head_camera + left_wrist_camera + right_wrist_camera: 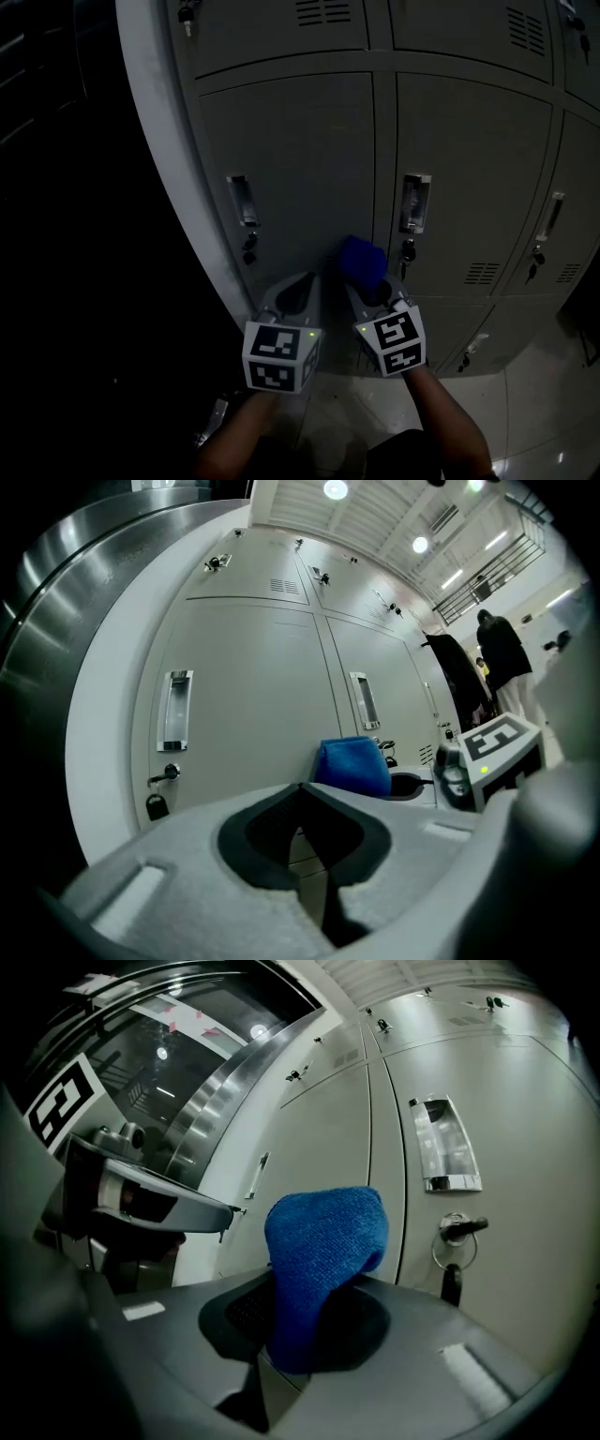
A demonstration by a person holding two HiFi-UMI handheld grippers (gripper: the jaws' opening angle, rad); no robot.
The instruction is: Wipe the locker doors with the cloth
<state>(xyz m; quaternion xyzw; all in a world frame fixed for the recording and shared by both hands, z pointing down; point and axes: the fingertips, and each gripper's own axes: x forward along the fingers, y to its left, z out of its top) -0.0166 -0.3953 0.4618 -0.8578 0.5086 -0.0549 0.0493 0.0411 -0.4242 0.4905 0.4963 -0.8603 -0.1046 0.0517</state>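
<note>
Grey locker doors (300, 159) fill the head view, each with a recessed steel handle (241, 200) and a key lock below it. A folded blue cloth (362, 260) stands up out of my right gripper (367, 292), whose jaws are shut on it, close to the seam between two doors. In the right gripper view the blue cloth (322, 1258) hides the jaw tips. My left gripper (300, 295) is beside it to the left, shut and empty, with its jaws (309, 841) pressed together and the cloth (353, 764) seen just beyond.
A rounded metal column edge (164, 159) borders the lockers on the left, with darkness beyond. Keys hang from the locks (249, 247). Lower locker doors (473, 347) meet a glossy tiled floor (544, 403). People stand far off at right (502, 658).
</note>
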